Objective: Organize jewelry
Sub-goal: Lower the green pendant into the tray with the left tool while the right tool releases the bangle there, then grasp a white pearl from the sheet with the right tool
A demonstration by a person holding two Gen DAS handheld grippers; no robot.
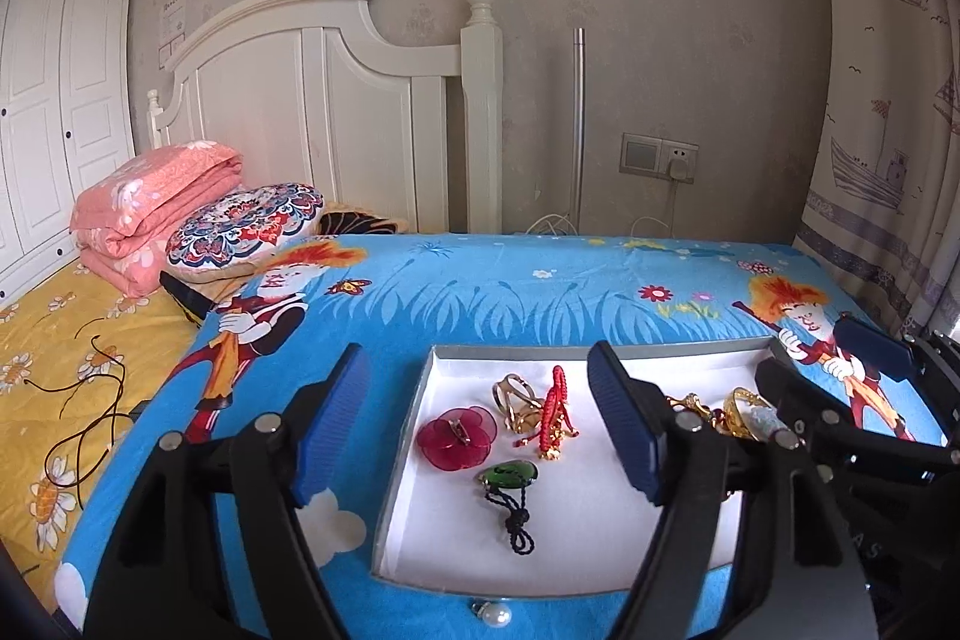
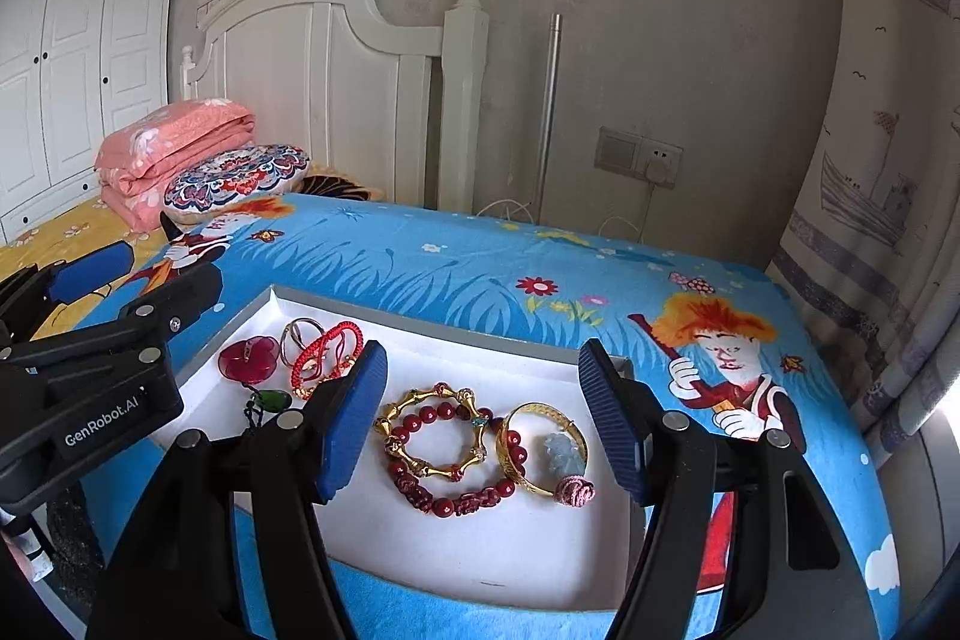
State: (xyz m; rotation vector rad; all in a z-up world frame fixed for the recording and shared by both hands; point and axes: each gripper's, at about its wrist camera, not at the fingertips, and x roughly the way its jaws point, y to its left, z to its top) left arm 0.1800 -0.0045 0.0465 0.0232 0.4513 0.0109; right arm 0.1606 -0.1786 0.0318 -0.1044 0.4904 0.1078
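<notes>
A shallow white-lined tray (image 1: 414,436) (image 2: 480,550) lies on the blue cartoon cloth. Its left part holds a red flower brooch (image 1: 453,437), a gold ring (image 1: 516,400), a red cord charm (image 1: 555,415) and a green pendant on a black cord (image 1: 509,478). Its right part holds a gold bamboo bangle (image 2: 432,430), a dark red bead bracelet (image 2: 456,490), a gold bangle (image 2: 540,448) and a pink ring (image 2: 575,490). A pearl pendant (image 1: 495,615) lies outside the tray's near edge. My left gripper (image 1: 480,430) is open above the tray's left part. My right gripper (image 2: 480,424) is open above the bangles. Both are empty.
The cloth-covered surface (image 1: 480,292) stands beside a bed with a yellow sheet (image 1: 60,328), a folded pink quilt (image 1: 150,208) and a patterned cushion (image 1: 246,220). A black cord (image 1: 84,424) lies on the sheet. A curtain (image 1: 888,100) hangs at the right; a wall socket (image 1: 660,157) is behind.
</notes>
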